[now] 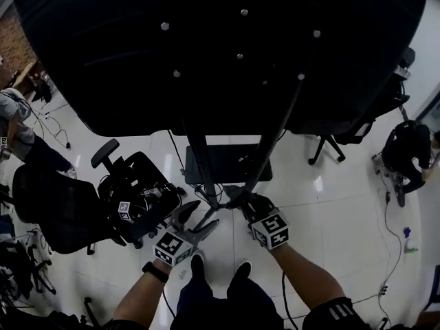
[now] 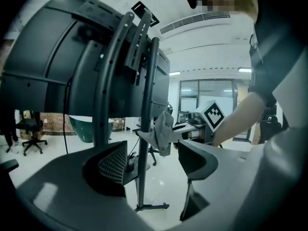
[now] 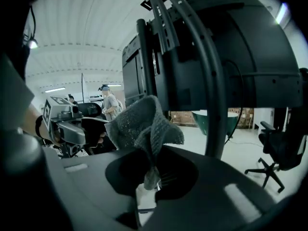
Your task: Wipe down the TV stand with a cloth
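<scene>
cloth (image 3: 144,124) is pinched in the pressed-together jaws of the right hand-held gripper (image 3: 151,177). it bunches above the tips, just beside an upright pole of the tv stand (image 2: 143,182), below the tv (image 1: 206,47). the left hand-held gripper (image 2: 151,162) is spread and empty. to wipe well, press the cloth flat against the pole and run it along the length with a firm pinch.
</scene>
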Demonstrator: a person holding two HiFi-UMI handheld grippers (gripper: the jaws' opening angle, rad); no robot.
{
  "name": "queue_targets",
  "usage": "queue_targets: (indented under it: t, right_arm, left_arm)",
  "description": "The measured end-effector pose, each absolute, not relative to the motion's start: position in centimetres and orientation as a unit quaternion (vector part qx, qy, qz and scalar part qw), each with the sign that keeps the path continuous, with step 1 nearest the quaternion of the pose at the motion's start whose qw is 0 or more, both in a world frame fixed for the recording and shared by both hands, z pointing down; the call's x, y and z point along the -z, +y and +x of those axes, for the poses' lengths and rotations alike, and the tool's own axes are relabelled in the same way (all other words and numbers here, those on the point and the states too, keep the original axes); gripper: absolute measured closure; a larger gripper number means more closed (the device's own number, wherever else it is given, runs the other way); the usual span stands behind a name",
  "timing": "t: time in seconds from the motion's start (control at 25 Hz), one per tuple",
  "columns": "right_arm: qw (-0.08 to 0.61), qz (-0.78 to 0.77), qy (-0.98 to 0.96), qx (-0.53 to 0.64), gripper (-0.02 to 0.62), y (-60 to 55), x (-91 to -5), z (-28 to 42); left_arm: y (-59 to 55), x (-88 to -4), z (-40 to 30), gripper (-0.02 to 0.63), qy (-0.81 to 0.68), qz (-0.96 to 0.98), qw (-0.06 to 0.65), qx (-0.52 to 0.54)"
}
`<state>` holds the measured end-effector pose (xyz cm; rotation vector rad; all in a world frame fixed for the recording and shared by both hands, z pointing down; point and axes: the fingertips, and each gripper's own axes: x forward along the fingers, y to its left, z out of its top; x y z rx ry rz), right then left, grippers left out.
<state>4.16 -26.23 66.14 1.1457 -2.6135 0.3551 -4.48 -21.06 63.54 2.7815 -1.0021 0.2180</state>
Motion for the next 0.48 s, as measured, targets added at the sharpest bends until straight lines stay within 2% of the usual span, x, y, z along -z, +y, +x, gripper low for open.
queue_targets:
  t: [0.28,0.48]
  right_arm:
    - [0.110,0.390,-0.914,-0.031,0.563,-23.9,-54.8,9.6]
    - [0.078,0.415,-0.907,0.014,0.563,-22.3,-48.3,12.2]
  left_arm:
    - [-17.8,-55.7,-0.6,0.256,-0.347,0.935,0.079,-0.013]
    - [-16.5,-51.3,0.8,0.256,-0.327,0.944,0.036,-0.002]
